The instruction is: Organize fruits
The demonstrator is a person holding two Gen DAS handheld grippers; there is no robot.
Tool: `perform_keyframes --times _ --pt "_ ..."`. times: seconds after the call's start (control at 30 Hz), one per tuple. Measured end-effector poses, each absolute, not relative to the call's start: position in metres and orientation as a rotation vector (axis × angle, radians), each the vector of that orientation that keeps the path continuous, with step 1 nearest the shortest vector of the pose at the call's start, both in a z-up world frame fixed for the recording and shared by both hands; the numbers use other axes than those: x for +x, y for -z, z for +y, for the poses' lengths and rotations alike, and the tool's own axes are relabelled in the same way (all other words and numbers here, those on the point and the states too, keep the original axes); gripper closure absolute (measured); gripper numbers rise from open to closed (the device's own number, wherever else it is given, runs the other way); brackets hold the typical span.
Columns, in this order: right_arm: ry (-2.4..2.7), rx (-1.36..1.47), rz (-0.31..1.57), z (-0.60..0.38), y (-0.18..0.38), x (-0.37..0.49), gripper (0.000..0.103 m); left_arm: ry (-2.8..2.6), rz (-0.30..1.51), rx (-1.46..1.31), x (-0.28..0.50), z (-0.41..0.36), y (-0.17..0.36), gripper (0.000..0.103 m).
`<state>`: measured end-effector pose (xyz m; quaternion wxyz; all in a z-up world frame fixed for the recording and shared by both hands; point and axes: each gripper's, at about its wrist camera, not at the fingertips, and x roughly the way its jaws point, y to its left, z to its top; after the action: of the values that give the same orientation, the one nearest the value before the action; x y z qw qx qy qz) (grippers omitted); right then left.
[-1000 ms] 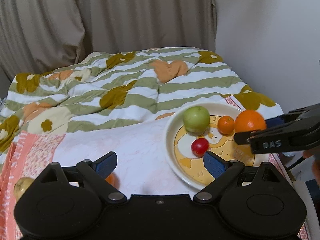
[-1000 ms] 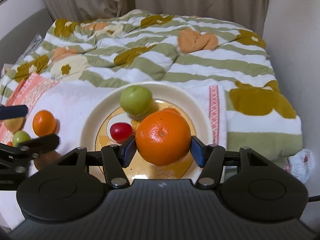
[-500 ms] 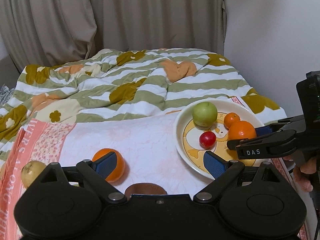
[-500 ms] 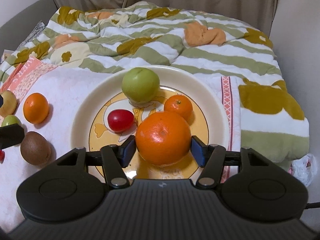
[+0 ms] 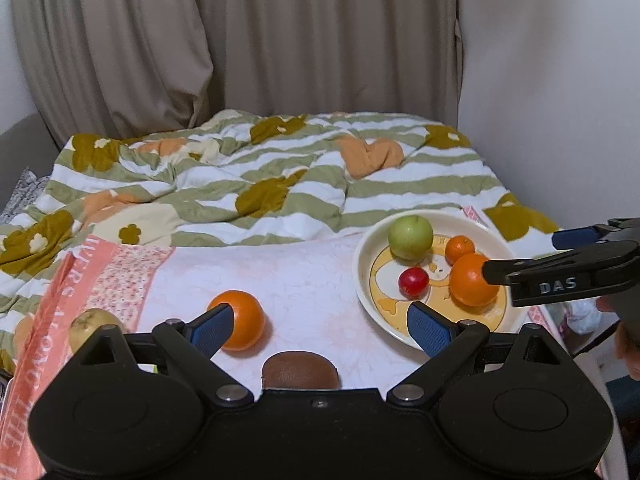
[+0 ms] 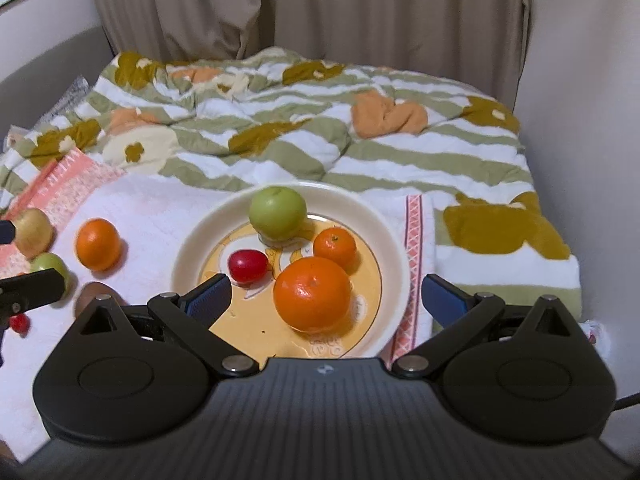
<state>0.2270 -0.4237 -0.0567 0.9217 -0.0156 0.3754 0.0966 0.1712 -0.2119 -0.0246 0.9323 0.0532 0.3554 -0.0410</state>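
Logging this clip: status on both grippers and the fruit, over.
Right gripper open, large orange resting free on round cream plate. Left gripper open, empty, over white towel. Loose orange and brown kiwi not yet plated. Nothing blocking.

Left gripper [image 5: 316, 326]: black plastic body, two rounded lobes each with a raised disc, silver pivot screws, angled black link arms, blue ribbed finger pads [image 5: 428, 330]

Right gripper [image 6: 326, 294]: dark grey ribbed housing, small pale logo at centre edge, same lobes, silver screws, blue pads [image 6: 208, 300]. Seen from the left wrist view, its black finger bears white letters "DAS"; a bit of skin shows beneath
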Motion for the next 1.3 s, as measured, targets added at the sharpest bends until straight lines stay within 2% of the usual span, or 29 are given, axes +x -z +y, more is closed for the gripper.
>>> perform_keyframes --times 0.63,0.97,1.3 --pt "-0.278 -0.013 0.670 -0.414 -0.026 0.128 0.000 -0.064 0.605 0.066 0.063 -0.176 -0.029 0.007" --pt "-0.293 -0.020 0.657 -0.369 -0.031 0.102 0.000 -0.125 0.603 0.042 0.038 -0.111 -0.027 0.007" --pt "-0.189 -0.009 0.679 -0.304 -0.018 0.090 0.000 -0.037 0.646 0.059 0.046 -0.037 -0.011 0.007"
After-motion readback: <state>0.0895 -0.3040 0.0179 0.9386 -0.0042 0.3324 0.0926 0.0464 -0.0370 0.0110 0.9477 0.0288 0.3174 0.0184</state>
